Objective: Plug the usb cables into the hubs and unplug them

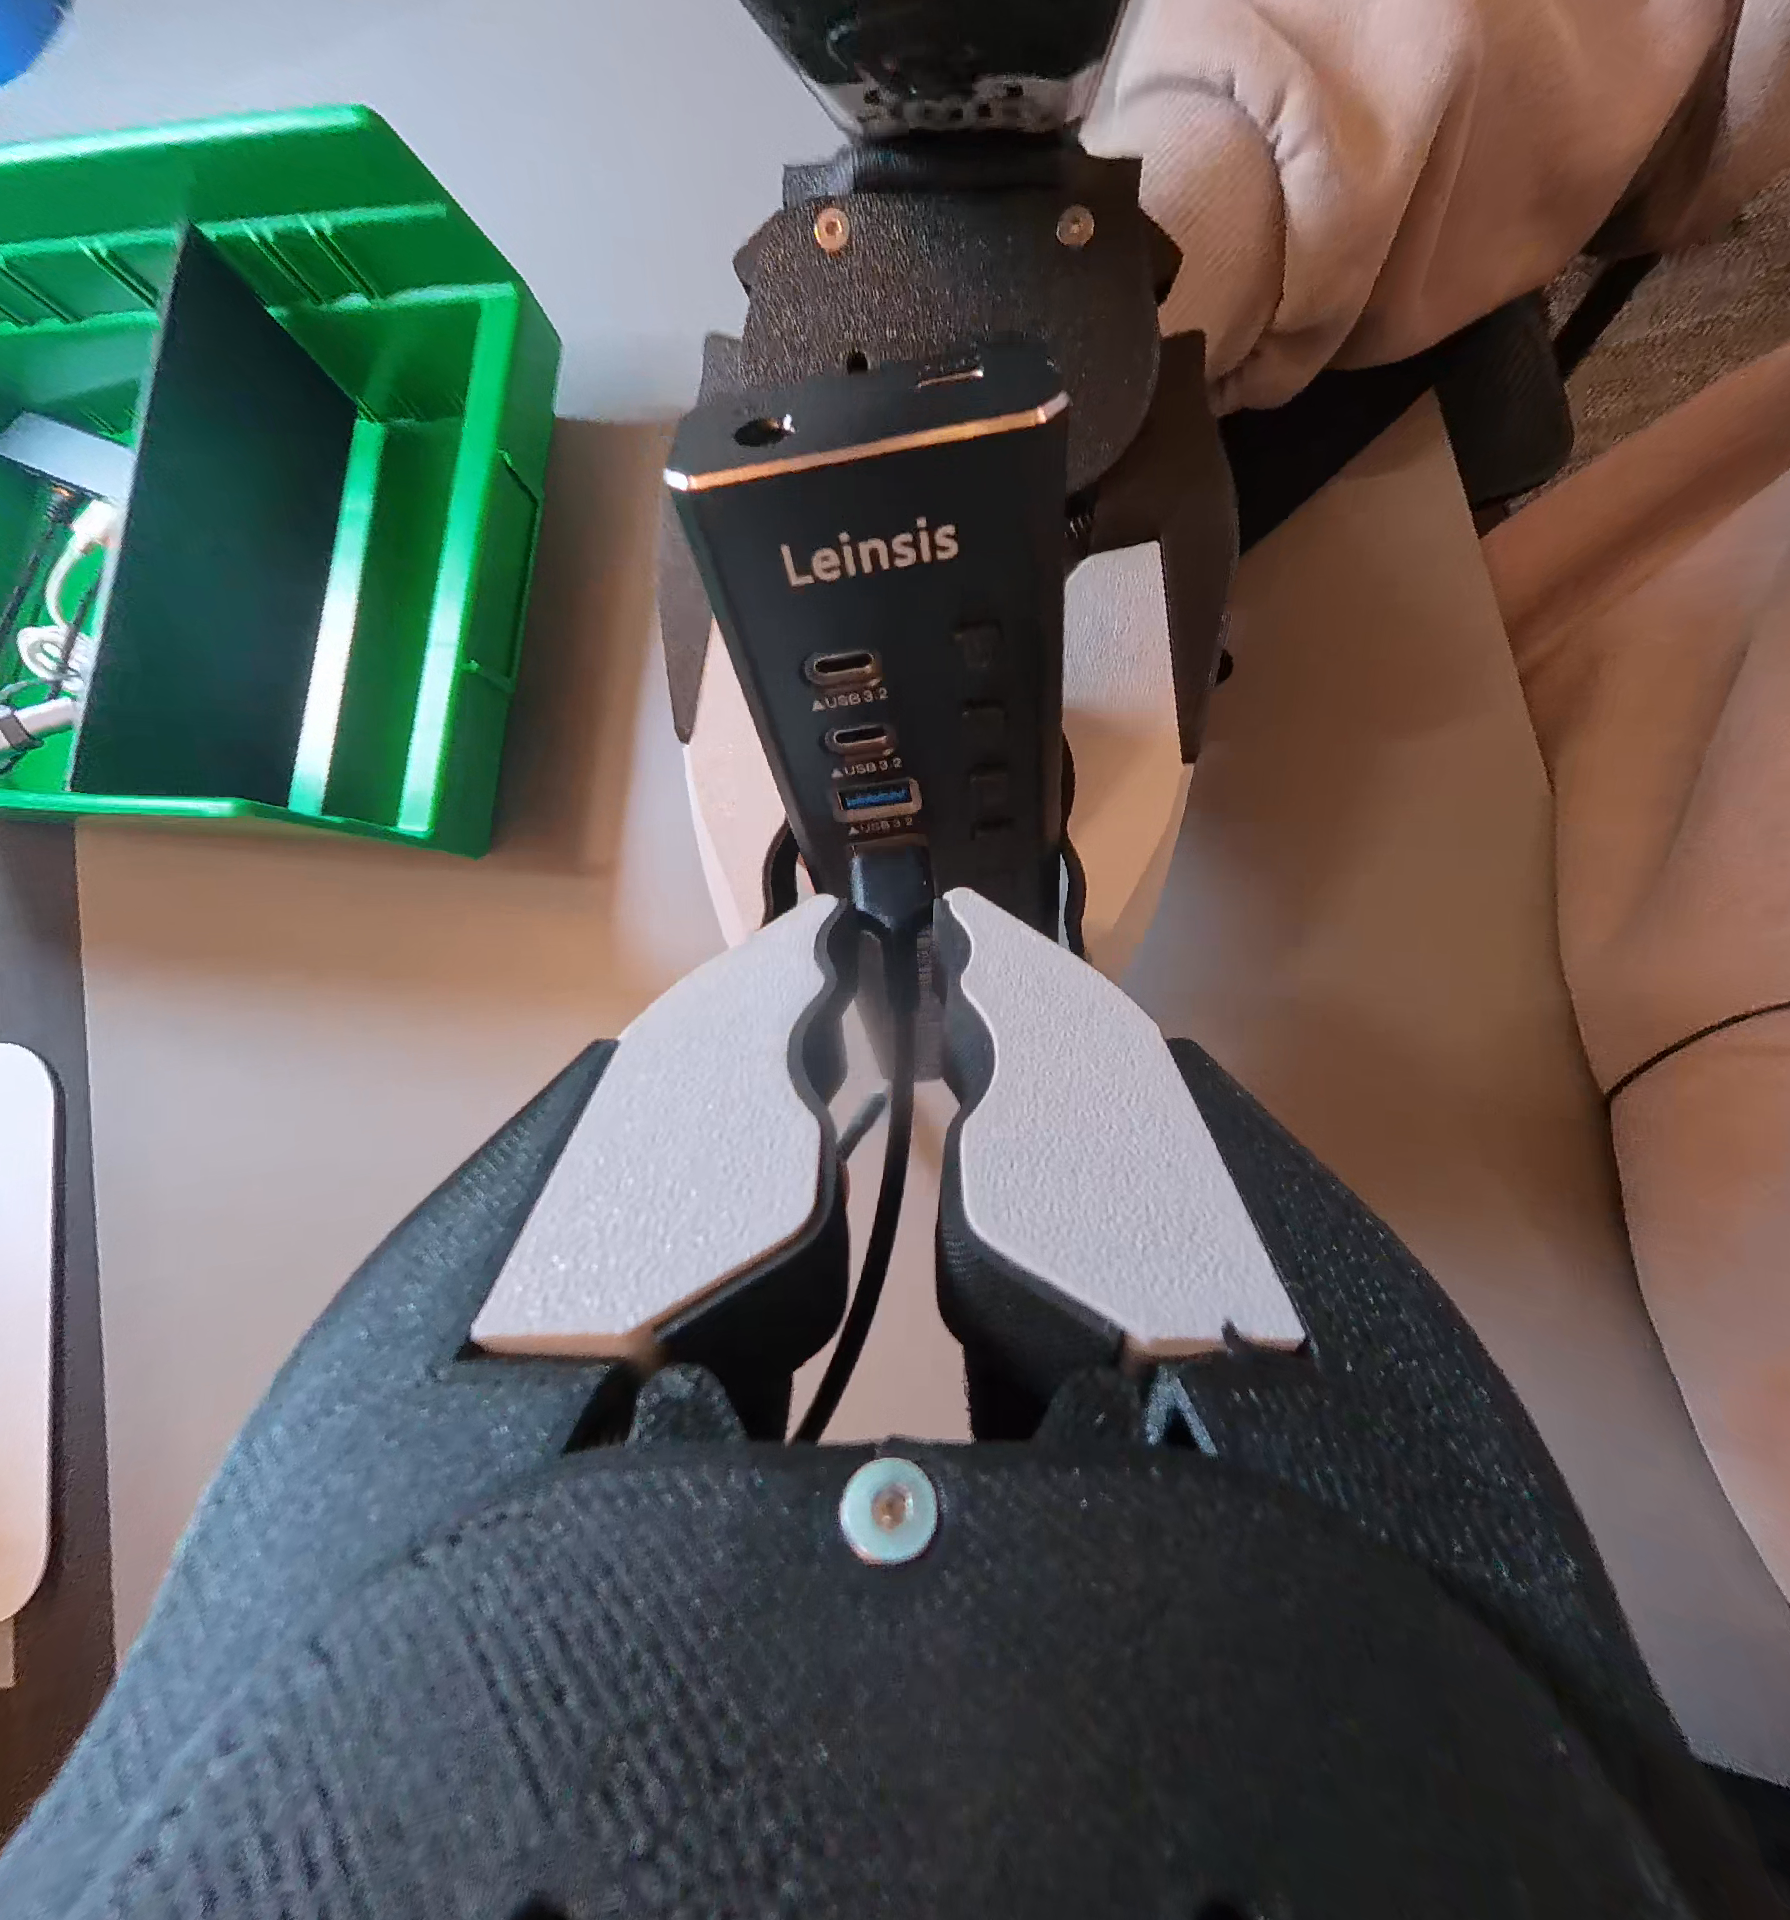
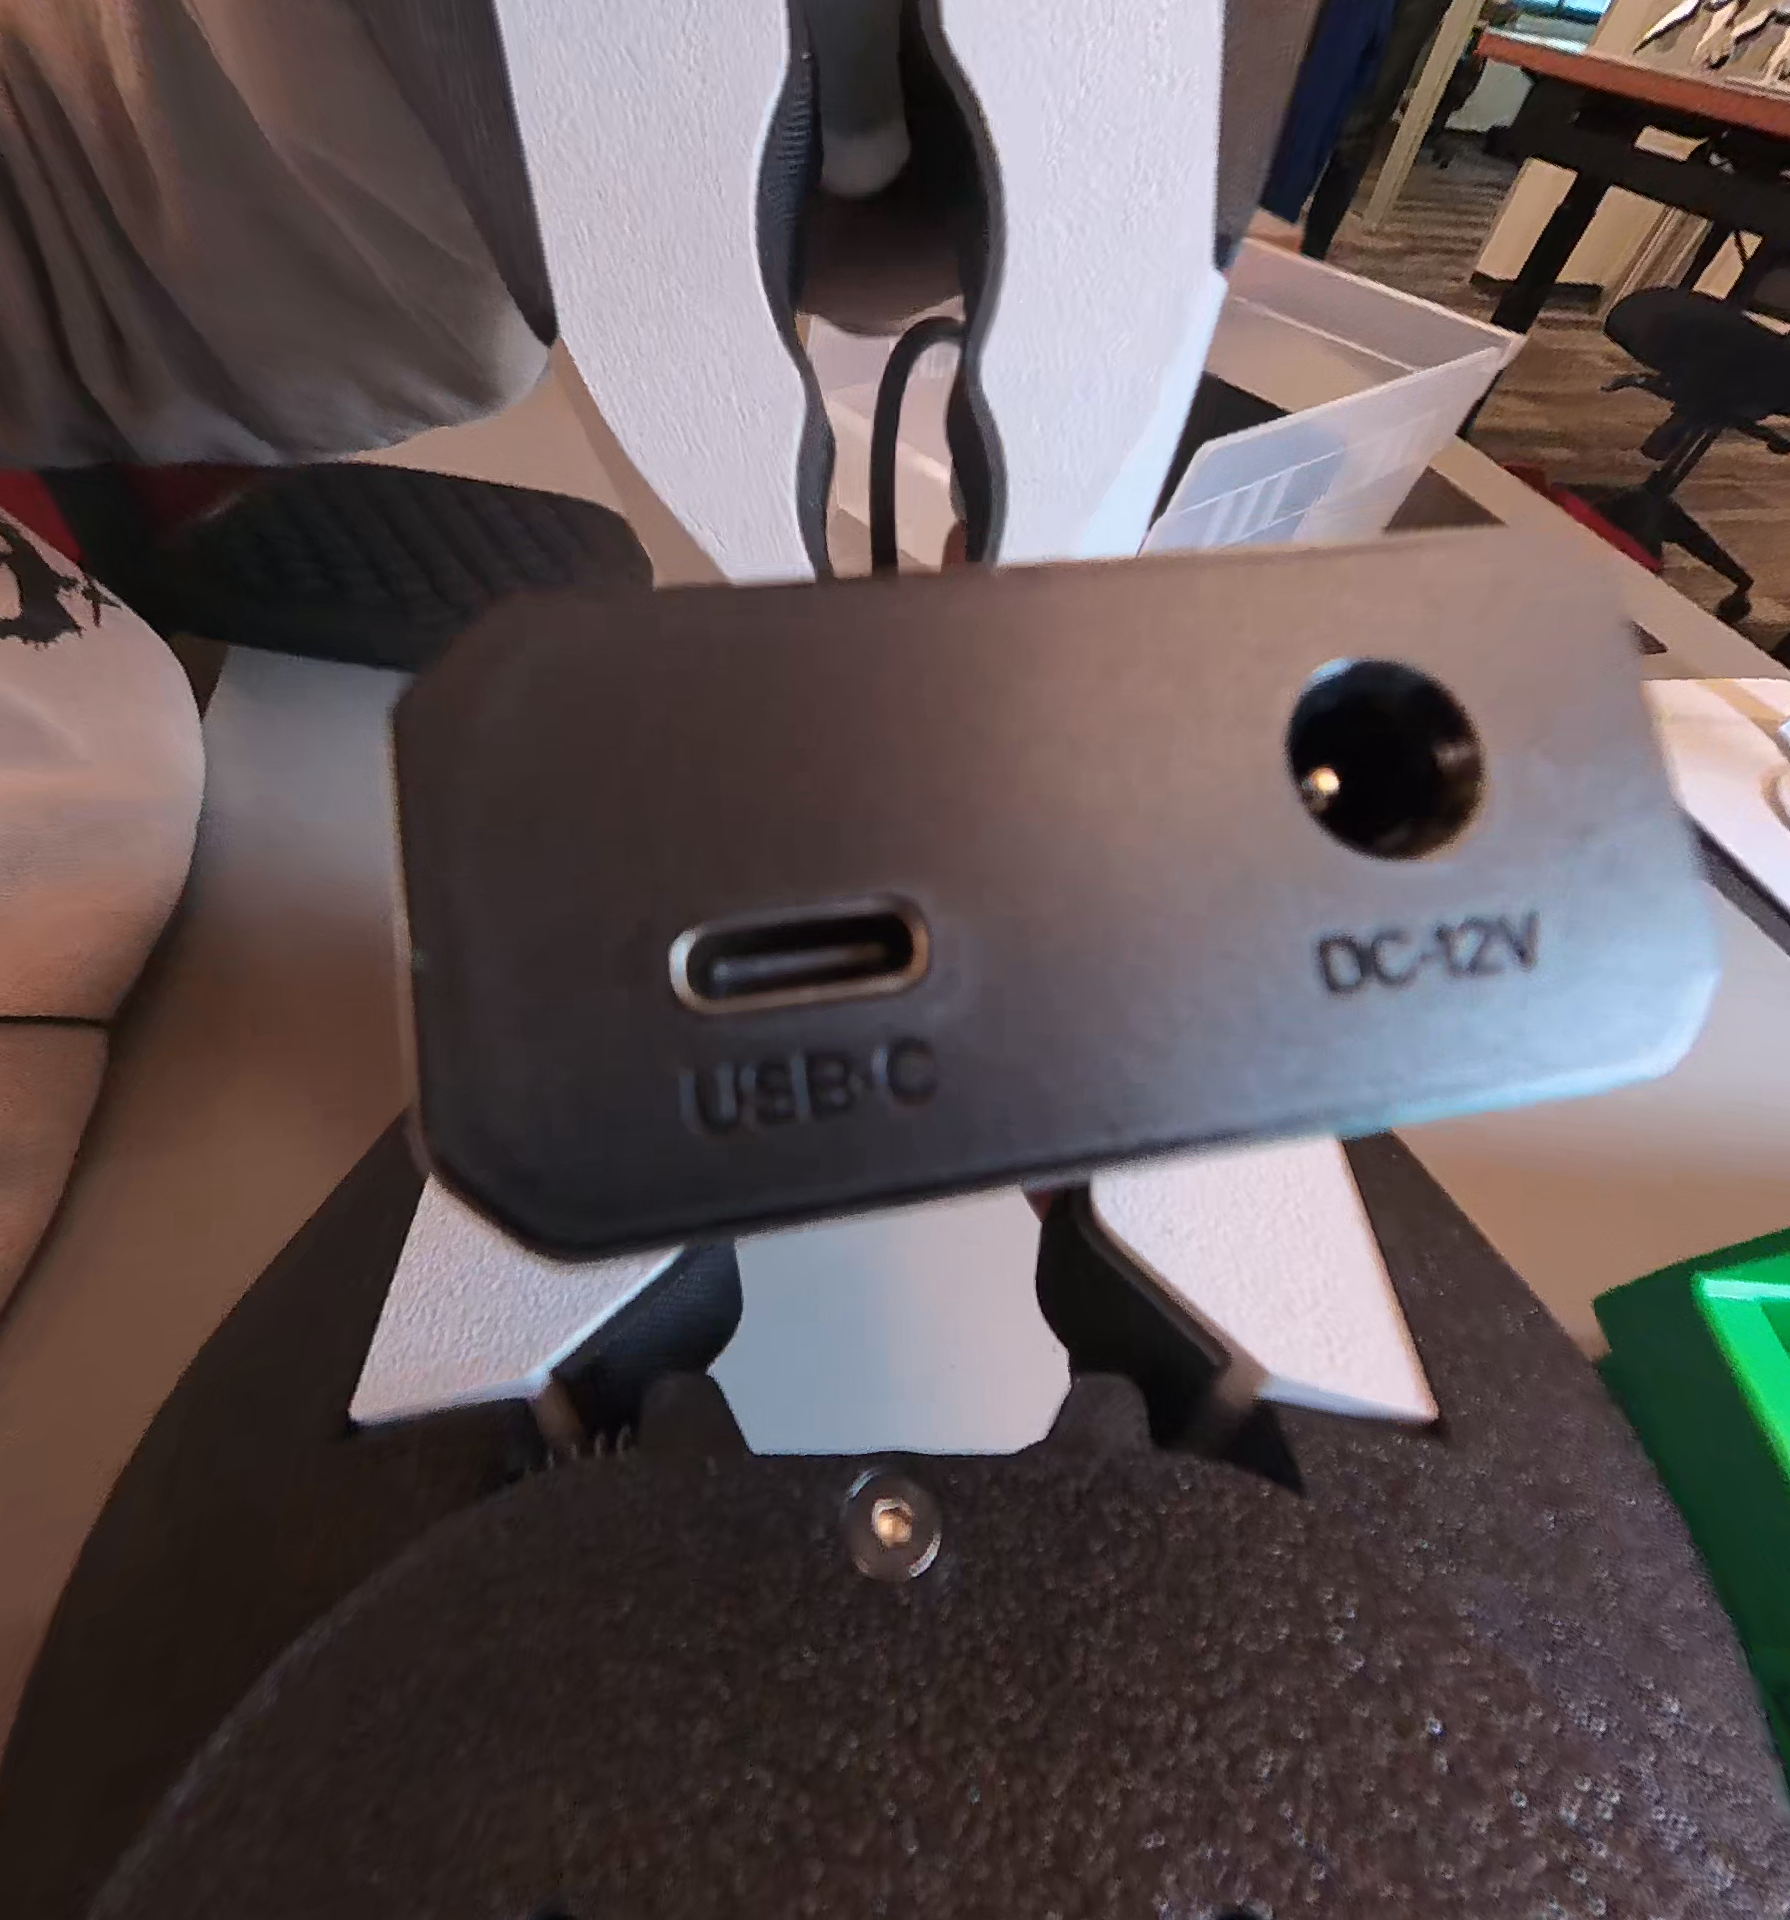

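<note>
Beige tabletop (image 1: pixel 371 1039) below us w/ a green bin (image 1: pixel 434 582) at its left; office chairs & desks behind (right wrist view). Our left tongs (image 1: pixel 886 920) pinch the black usb plug (image 1: pixel 886 883) seated in the black hub (image 1: pixel 870 623). Right tongs (image 2: pixel 901 1236) clamp the hub's far end, held above the tabletop.

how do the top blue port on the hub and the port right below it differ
The blue port on the hub is empty; the port below it holds the black plug. The blue port's insert shows; the lower one is covered, with the left gripper around its plug. Both sit in the same row.
</note>
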`<action>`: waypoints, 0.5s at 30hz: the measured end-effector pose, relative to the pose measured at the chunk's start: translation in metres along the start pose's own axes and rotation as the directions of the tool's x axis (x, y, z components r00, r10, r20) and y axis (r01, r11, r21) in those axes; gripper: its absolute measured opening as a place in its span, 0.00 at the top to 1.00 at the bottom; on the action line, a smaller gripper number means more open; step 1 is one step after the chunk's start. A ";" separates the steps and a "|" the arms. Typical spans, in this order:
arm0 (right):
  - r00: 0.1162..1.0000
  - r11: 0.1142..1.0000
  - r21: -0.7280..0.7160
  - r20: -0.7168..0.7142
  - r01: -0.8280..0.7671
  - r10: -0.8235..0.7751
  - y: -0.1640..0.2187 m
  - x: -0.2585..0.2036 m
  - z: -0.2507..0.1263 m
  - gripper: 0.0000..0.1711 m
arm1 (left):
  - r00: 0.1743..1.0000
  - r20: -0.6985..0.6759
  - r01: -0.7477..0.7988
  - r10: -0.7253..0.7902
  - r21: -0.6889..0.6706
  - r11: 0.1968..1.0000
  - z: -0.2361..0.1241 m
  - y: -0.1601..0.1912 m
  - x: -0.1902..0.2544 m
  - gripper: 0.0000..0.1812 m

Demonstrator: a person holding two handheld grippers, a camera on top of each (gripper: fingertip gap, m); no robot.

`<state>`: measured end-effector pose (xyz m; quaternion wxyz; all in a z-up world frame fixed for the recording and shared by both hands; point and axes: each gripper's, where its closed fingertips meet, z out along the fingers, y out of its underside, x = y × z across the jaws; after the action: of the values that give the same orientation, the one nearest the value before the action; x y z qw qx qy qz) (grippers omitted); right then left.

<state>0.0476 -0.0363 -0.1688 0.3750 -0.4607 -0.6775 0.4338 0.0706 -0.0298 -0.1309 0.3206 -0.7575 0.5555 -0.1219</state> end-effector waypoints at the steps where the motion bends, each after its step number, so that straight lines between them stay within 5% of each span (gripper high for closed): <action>1: 1.000 1.000 -0.016 -0.007 0.012 -0.012 0.002 0.000 0.001 0.60 | 1.000 -0.001 -0.008 0.008 -0.017 1.000 0.001 0.002 0.001 0.92; 9: 1.000 0.999 0.031 0.007 -0.019 0.019 -0.005 0.001 -0.003 0.60 | 0.999 0.033 0.003 -0.005 0.033 0.999 -0.003 -0.004 -0.001 0.92; 15: 0.993 0.981 0.156 0.048 -0.111 0.104 -0.021 0.008 -0.017 0.59 | 0.990 0.125 0.027 -0.066 0.293 0.956 -0.042 -0.019 -0.016 0.88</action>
<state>0.0538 -0.0285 -0.1423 0.3732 -0.4567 -0.6221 0.5149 0.0570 -0.0267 -0.0847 0.4621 -0.7213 0.4909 -0.1587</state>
